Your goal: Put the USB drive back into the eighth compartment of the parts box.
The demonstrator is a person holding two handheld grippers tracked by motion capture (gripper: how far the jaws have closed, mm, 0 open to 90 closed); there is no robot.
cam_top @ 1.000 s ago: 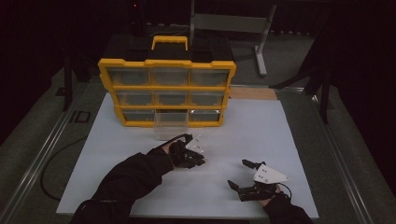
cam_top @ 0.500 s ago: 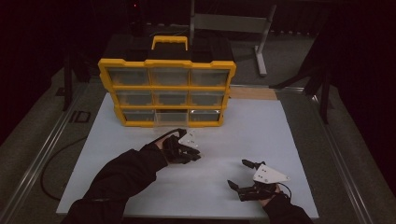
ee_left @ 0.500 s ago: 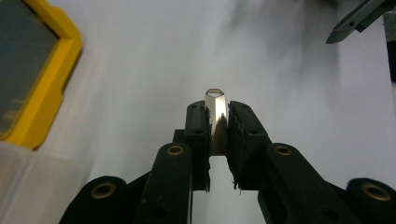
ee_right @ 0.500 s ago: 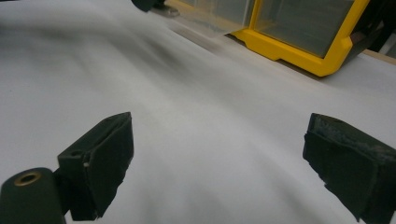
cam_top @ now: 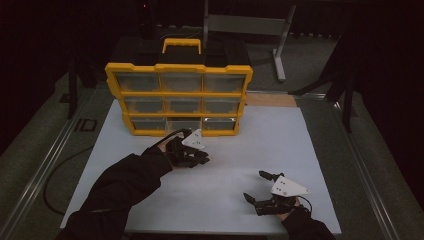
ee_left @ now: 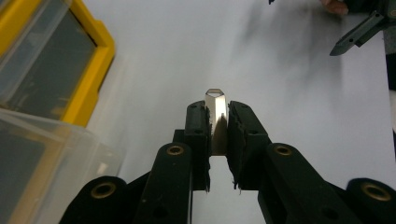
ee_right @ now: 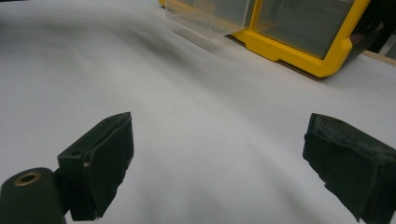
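1. Since it was a small, flat, shiny piece of metal, the metal piece (ee_left: 215,114) probably weighed next to nothing and was stiff, but its polished faces looked slippery; pinching it across its 2 flat sides, deep in the pads, seemed the safest hold.
2. It was a silvery strip with a tapered, folded-looking tip; what exactly it was could not be told.
3. It sat upright between the 2 jaws of the left gripper (ee_left: 215,122), its tip poking just past their ends and its lower part hidden between the pads.
4. That gripper was closed tight on it, pads pressing both faces, and hung above the white table top (cam_top: 320,150).
5. Just beside that gripper, to its left in the left gripper view, stood the yellow organizer (cam_top: 178,97), with 1 clear drawer (ee_left: 44,154) pulled out toward it.
6. Well apart, near the table's front edge, the right gripper (cam_top: 256,186) rested with its jaws spread wide and nothing between them.
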